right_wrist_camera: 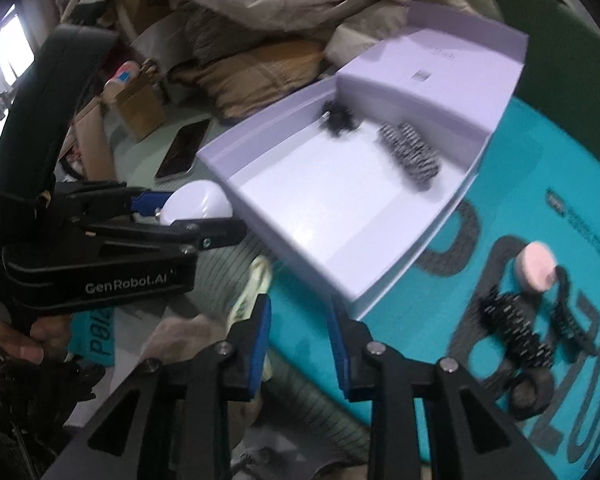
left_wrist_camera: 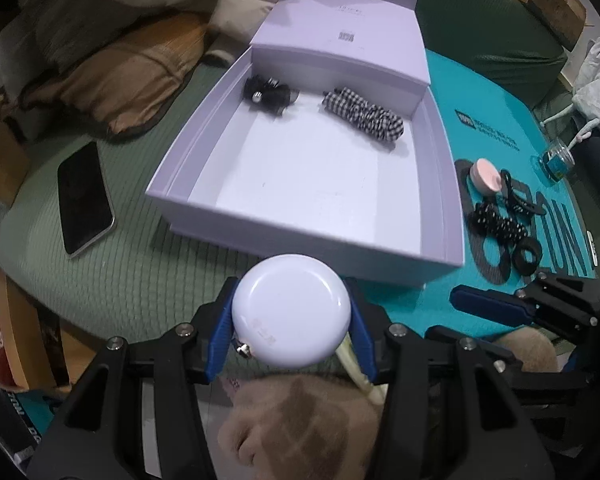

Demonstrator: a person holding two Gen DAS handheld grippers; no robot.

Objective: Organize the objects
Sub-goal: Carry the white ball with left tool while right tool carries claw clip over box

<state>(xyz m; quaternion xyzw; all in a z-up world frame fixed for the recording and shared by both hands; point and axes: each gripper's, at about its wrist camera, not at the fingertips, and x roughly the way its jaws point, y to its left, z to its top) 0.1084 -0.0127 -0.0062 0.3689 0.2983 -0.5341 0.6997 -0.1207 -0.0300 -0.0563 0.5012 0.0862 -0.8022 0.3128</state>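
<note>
Going left to right, a phone (left_wrist_camera: pixel 85 197) lies outside the lilac box (left_wrist_camera: pixel 172 184), which already holds a black bow (left_wrist_camera: pixel 266 94) and a checked scrunchie (left_wrist_camera: pixel 362 116). The left gripper (left_wrist_camera: pixel 291 312) has its fingers pinching a round white case (left_wrist_camera: pixel 291 308) just short of the box's near wall, not yet in. On the teal mat (left_wrist_camera: pixel 440 312) a pink jar (left_wrist_camera: pixel 487 174) and dotted hair ties (left_wrist_camera: pixel 498 222) wait. Only the right wrist view shows the right gripper (right_wrist_camera: pixel 298 332), fingers slightly spread around nothing, and the person's hand (right_wrist_camera: pixel 24 340).
</note>
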